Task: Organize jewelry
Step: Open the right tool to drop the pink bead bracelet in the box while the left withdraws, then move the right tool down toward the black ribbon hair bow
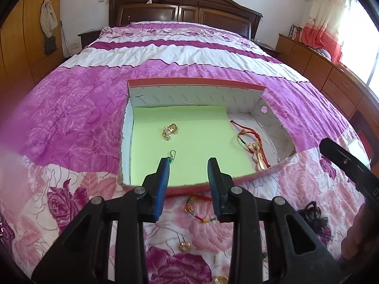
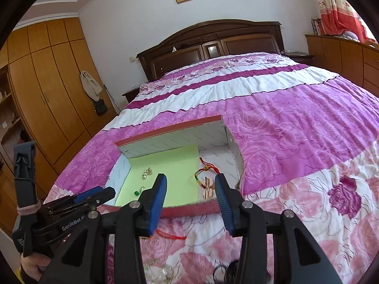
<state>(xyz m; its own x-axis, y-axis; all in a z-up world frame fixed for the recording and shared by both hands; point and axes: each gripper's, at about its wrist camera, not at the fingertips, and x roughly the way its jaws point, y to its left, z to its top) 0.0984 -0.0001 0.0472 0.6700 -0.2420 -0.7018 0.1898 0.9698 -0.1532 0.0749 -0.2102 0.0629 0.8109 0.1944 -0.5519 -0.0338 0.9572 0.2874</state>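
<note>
An open shoebox with a green paper lining lies on the bed. Inside are gold earrings, a green-bead earring, and a red cord bracelet with gold pieces. My left gripper is open and empty over the box's near edge. My right gripper is open and empty, also above the near edge. A multicoloured bracelet lies on the quilt in front of the box.
On the quilt near me lie a gold piece, another gold piece, a black hair tie and a red cord. Wardrobe at left, cabinets at right, headboard behind.
</note>
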